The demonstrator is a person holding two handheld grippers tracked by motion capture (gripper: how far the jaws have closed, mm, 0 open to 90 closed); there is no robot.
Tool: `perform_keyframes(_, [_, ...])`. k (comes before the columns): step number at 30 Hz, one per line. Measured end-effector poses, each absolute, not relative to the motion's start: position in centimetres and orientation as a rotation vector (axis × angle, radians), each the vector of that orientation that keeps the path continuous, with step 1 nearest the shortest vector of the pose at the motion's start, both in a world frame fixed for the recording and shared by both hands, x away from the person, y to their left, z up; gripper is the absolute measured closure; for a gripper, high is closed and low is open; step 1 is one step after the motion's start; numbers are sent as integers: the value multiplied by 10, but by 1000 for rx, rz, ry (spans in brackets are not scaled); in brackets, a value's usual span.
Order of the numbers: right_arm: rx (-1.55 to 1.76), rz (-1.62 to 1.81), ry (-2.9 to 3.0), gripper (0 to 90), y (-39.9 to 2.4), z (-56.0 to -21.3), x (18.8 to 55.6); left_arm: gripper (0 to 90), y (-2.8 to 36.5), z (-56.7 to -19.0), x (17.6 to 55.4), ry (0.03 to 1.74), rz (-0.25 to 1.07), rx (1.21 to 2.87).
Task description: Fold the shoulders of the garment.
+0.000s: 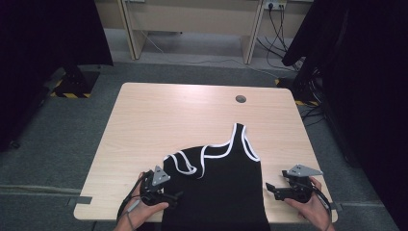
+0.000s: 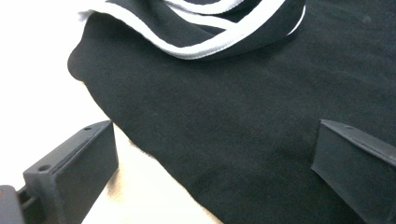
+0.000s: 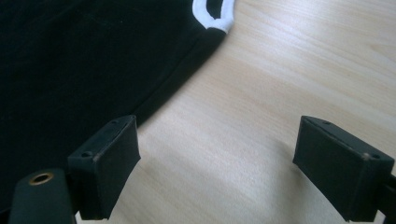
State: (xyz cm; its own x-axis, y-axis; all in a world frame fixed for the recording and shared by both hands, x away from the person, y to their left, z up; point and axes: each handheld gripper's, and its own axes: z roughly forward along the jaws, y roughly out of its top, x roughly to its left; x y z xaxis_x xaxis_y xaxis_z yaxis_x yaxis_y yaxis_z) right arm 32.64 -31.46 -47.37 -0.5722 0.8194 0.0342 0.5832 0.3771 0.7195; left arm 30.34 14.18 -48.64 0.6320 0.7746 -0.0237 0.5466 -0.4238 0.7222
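Note:
A black tank top with white trim lies on the wooden table, its hem hanging over the near edge and one strap folded across the chest. My left gripper sits at the garment's left edge. In the left gripper view it is open, one jaw over bare wood and the other over the black cloth, nothing pinched. My right gripper rests just off the garment's right side. Its jaws stand wide apart over bare wood, with the side seam beside the left jaw.
A round cable hole sits near the table's far right. Beyond the table stands a pale desk with cables on the floor. Black curtains hang at both sides.

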Motion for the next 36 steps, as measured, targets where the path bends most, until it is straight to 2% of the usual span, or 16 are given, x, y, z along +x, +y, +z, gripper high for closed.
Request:
perform_keyframes(12, [1186,1048,2299,159,-295,-455,357,0,142,-486,304,1031,412,2136])
perform_keyframes(36, [1177,1044,2337,207,-255,-452,423,0,142,-486,304,1033,413,2135])
